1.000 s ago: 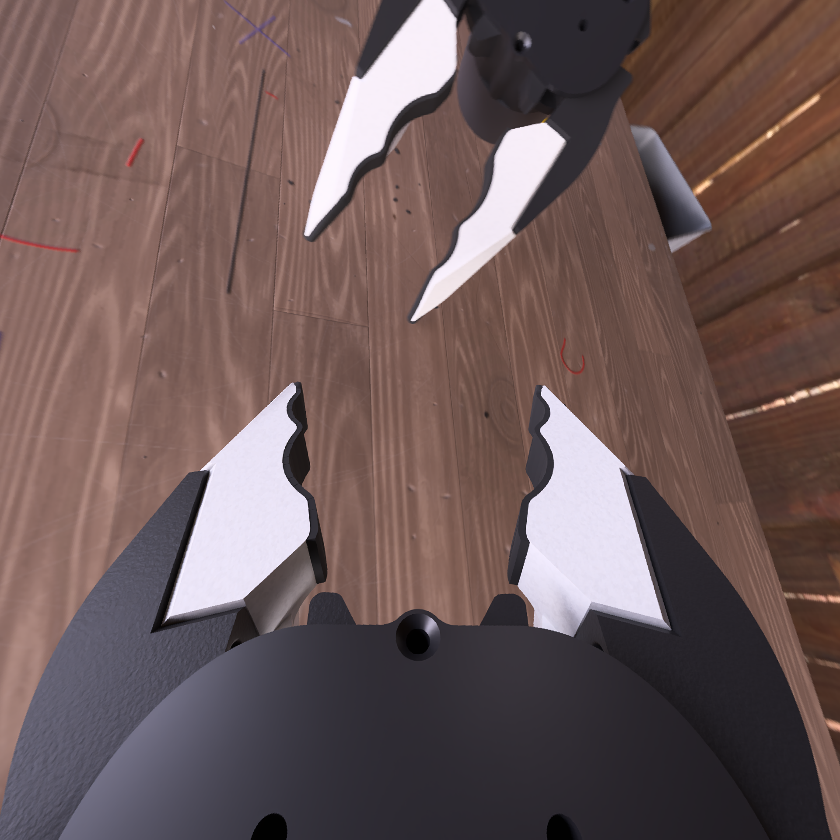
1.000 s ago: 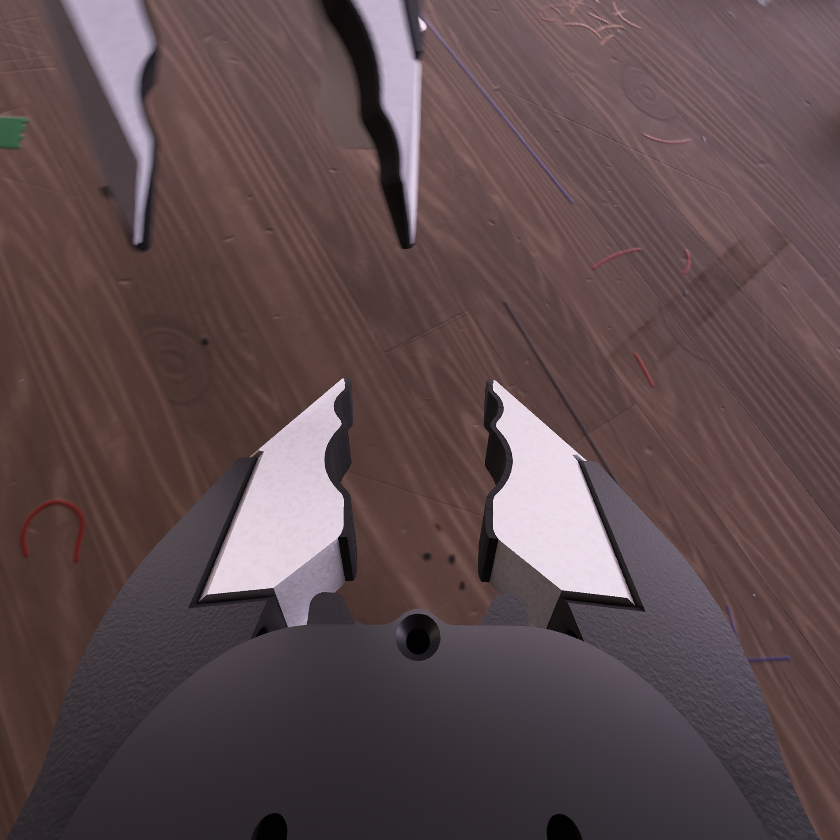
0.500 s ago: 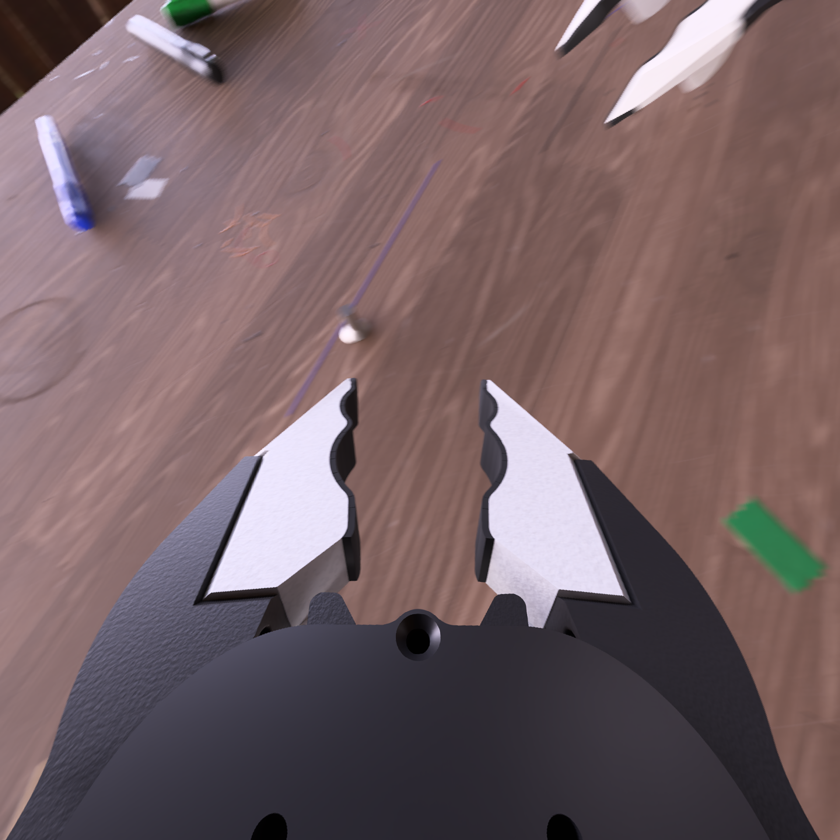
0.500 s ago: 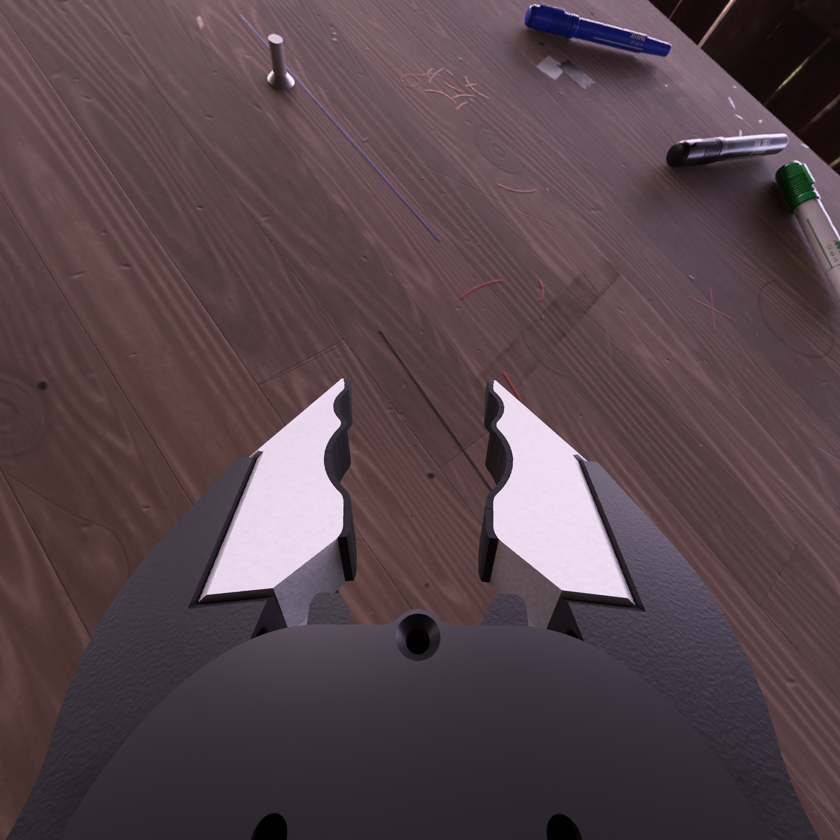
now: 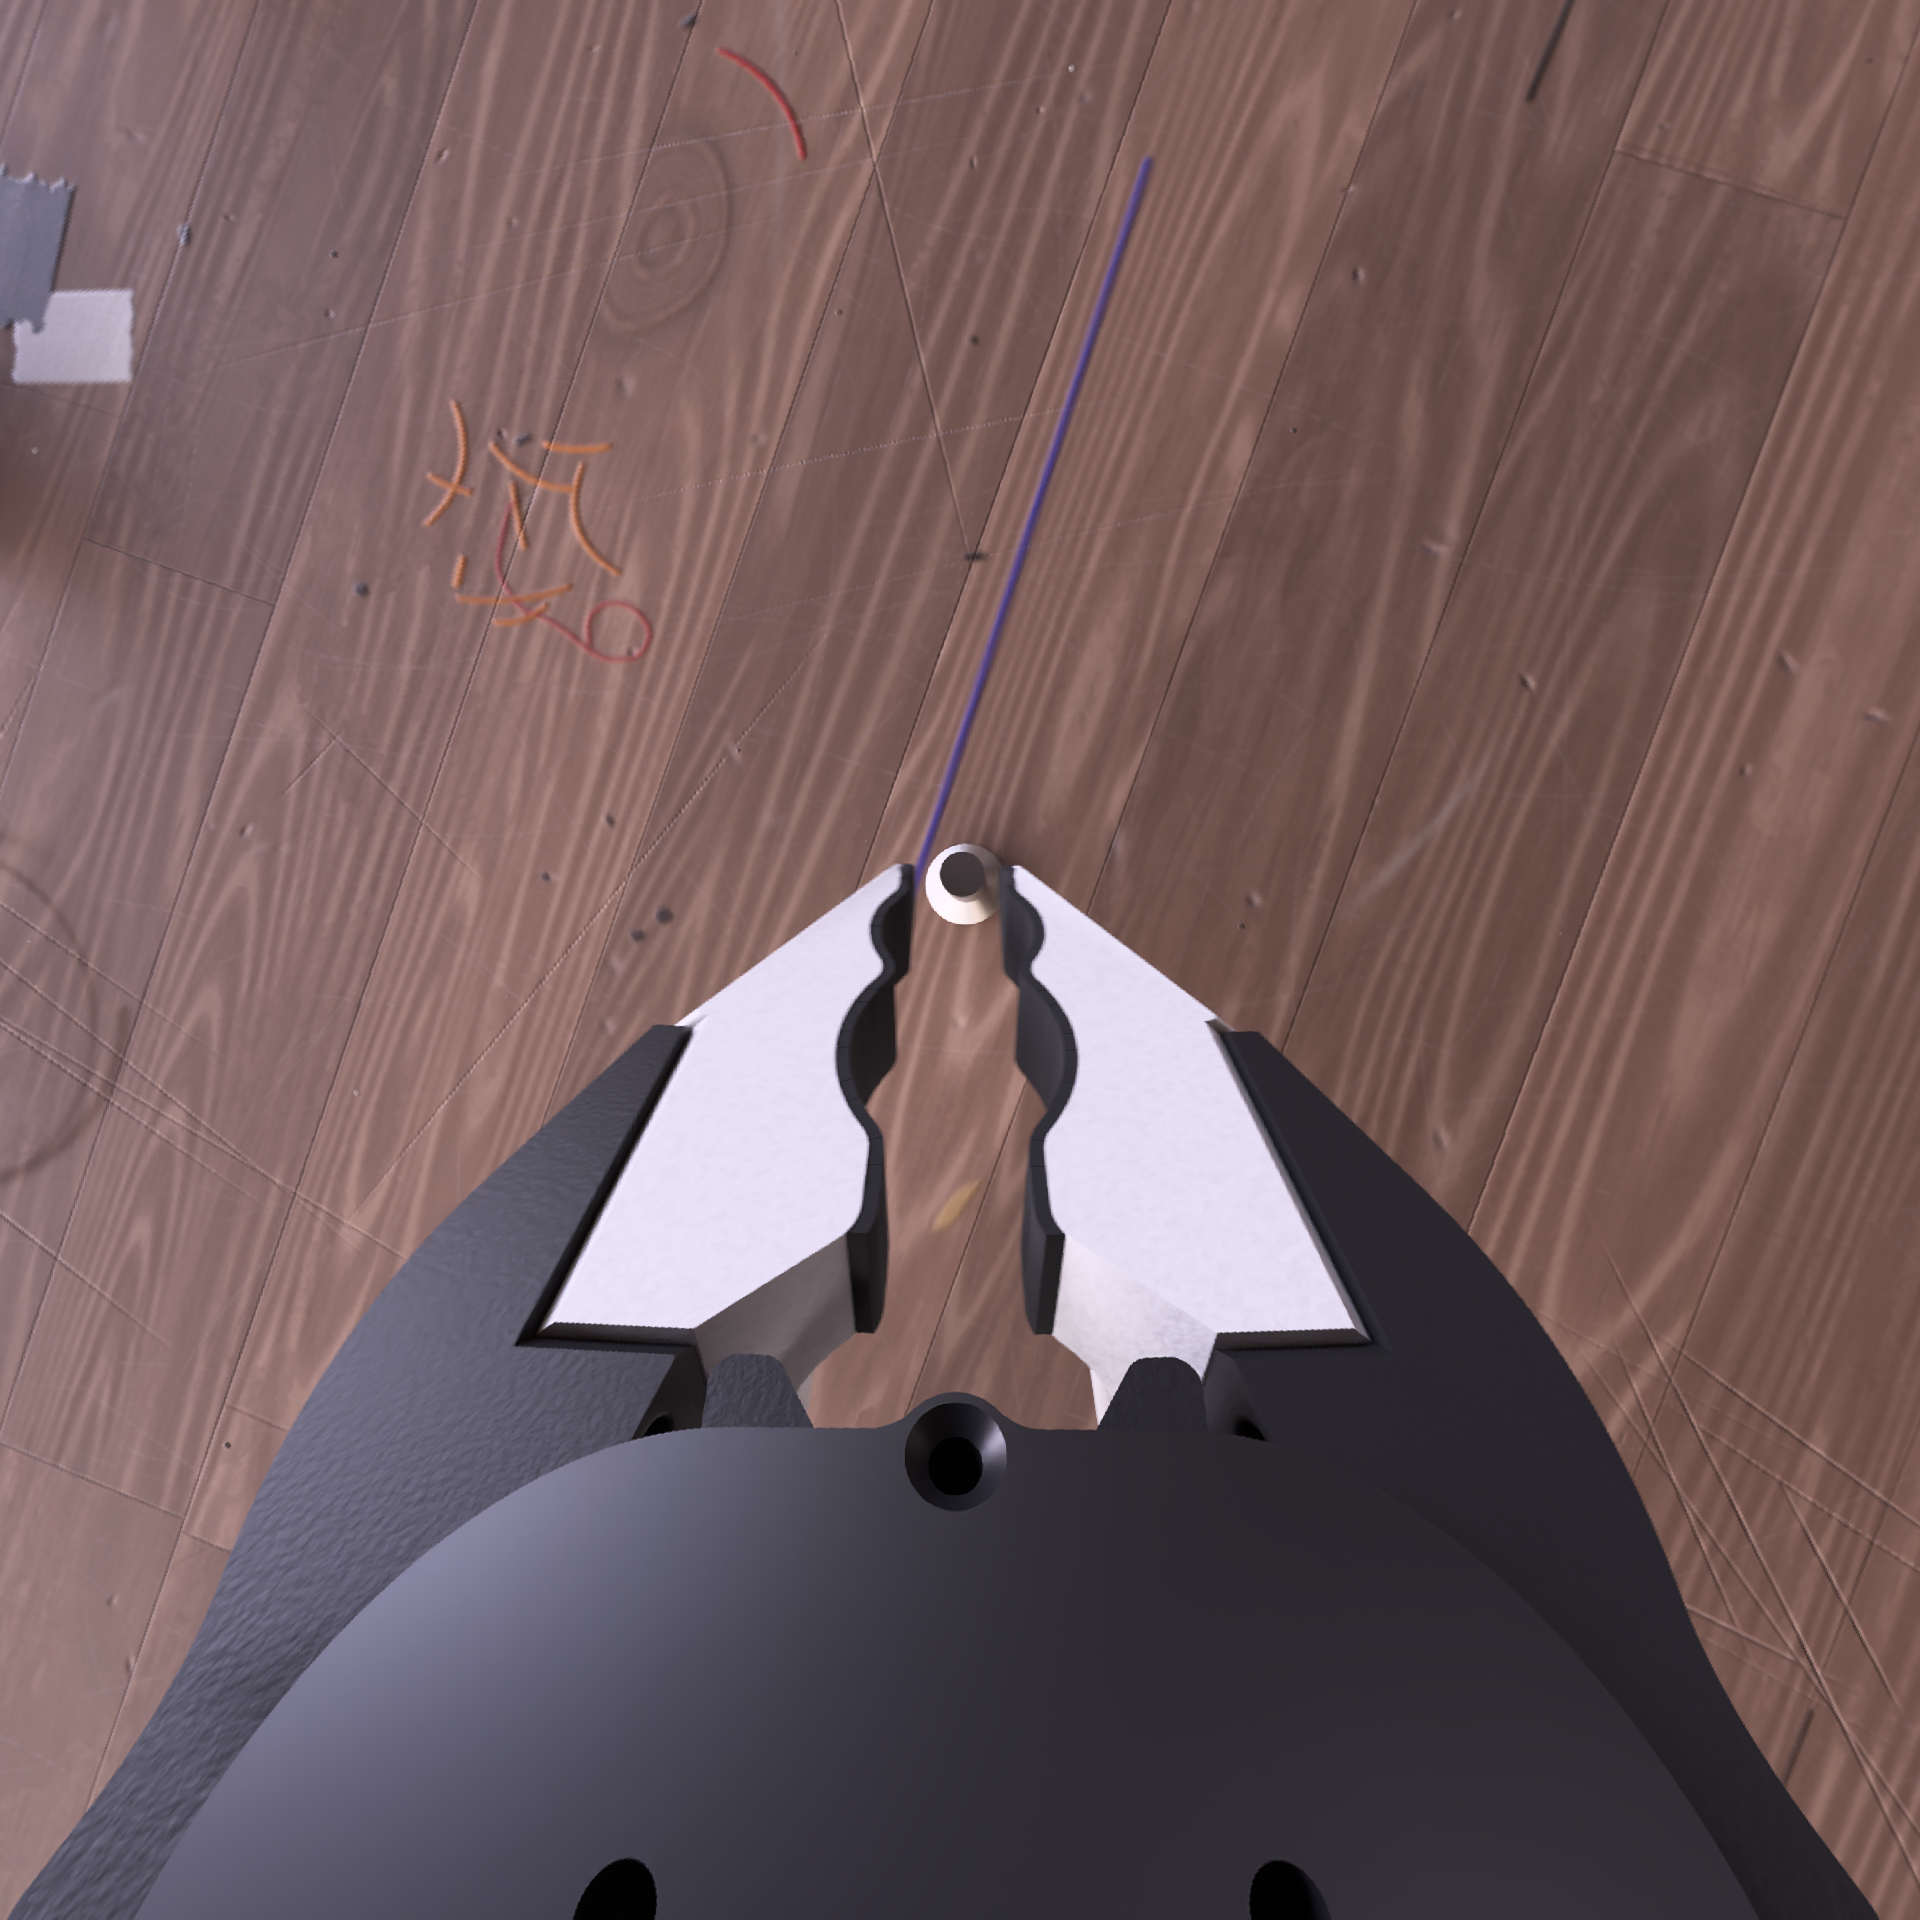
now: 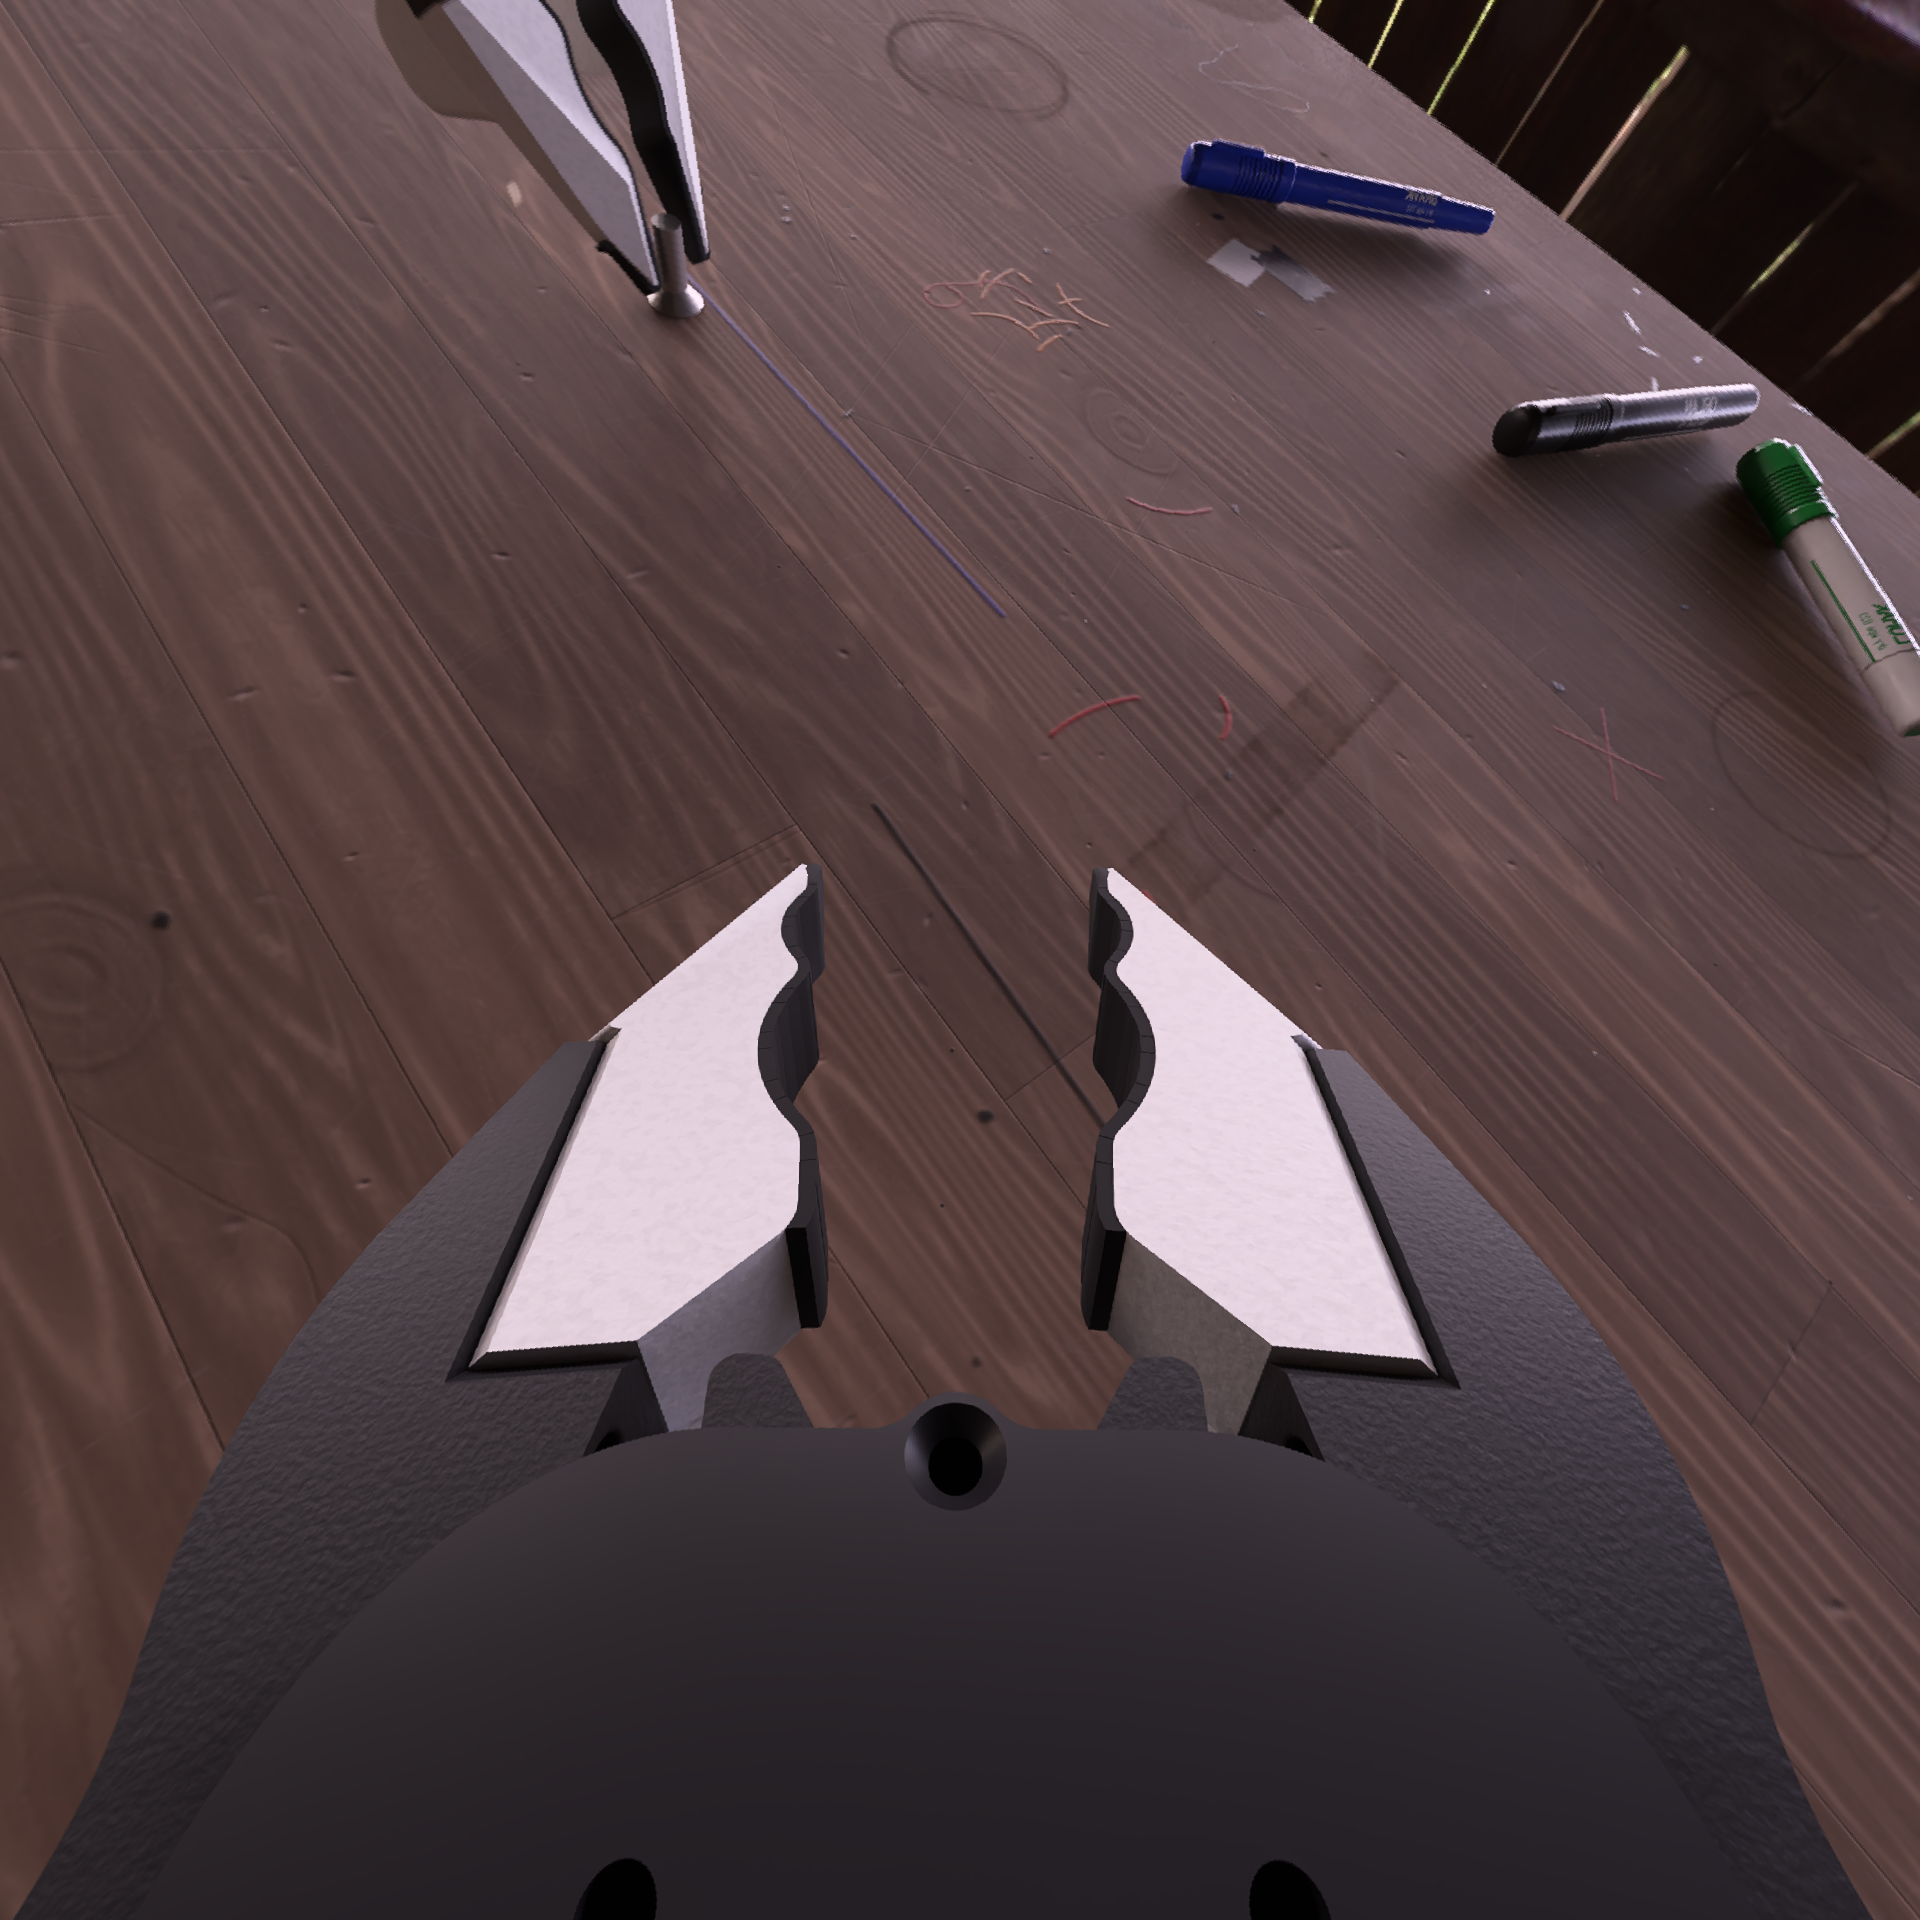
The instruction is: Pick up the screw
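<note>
The screw (image 5: 958, 885) is small and silver and stands head-down on the wooden table (image 5: 1455, 520), shank up. My left gripper (image 5: 957, 871) points down at it, with one fingertip on each side of the shank. The jaws stand narrow, with a thin gap still showing on both sides. The right wrist view shows the same from afar: the left gripper's fingers (image 6: 623, 177) straddle the screw (image 6: 673, 265). My right gripper (image 6: 951, 883) is open and empty, low over bare wood and well away from the screw.
A blue marker (image 6: 1335, 192), a black marker (image 6: 1621, 416) and a green-capped marker (image 6: 1839, 582) lie near the table's right edge. Grey tape scraps (image 5: 62, 312) lie on the left of the left wrist view. Thin pen lines and scribbles mark the wood.
My left gripper has moved forward and down onto the screw and narrowed its jaws around the shank. My right gripper has barely moved and stays open.
</note>
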Motion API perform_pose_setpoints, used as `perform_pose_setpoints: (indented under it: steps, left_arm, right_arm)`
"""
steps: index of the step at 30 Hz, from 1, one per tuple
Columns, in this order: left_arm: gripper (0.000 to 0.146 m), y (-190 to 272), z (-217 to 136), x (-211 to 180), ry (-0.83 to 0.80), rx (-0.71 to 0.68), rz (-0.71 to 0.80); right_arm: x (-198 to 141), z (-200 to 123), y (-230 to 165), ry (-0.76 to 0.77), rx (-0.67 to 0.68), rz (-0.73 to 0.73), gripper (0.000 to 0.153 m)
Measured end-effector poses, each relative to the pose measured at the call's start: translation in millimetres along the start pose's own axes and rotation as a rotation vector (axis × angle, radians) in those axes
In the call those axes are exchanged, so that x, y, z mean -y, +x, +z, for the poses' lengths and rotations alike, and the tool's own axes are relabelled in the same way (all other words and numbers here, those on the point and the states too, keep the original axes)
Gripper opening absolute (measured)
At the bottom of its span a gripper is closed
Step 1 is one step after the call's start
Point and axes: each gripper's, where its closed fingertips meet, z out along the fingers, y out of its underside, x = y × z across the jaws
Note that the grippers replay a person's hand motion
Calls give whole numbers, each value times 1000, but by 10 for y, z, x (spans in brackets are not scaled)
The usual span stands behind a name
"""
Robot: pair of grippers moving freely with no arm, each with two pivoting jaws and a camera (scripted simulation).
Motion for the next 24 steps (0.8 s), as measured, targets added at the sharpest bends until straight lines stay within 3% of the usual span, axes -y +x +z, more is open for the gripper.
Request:
perform_pose_setpoints:
  steps: [1, 6, 13, 20, 24]
  left_arm:
    - [8, -2, 8, 8, -5, 7, -2]
    - [8, 111, -17, 101, -24, 0, 86]
    - [8, 520, -22, 745, 139, 50, 473]
    - [8, 706, 270, 1099, 272, -66, 400]
    - [8, 716, 338, 1212, 387, -28, 397]
  right_arm:
    - [2, -3, -2, 2, 1, 1, 50]
    - [15, -31, 8, 14, -7, 11, 46]
    - [87, -113, -48, 90, 69, 66, 45]
    - [30, -84, -276, 42, 166, -25, 50]
    - [-89, 32, -329, -69, 155, -85, 51]
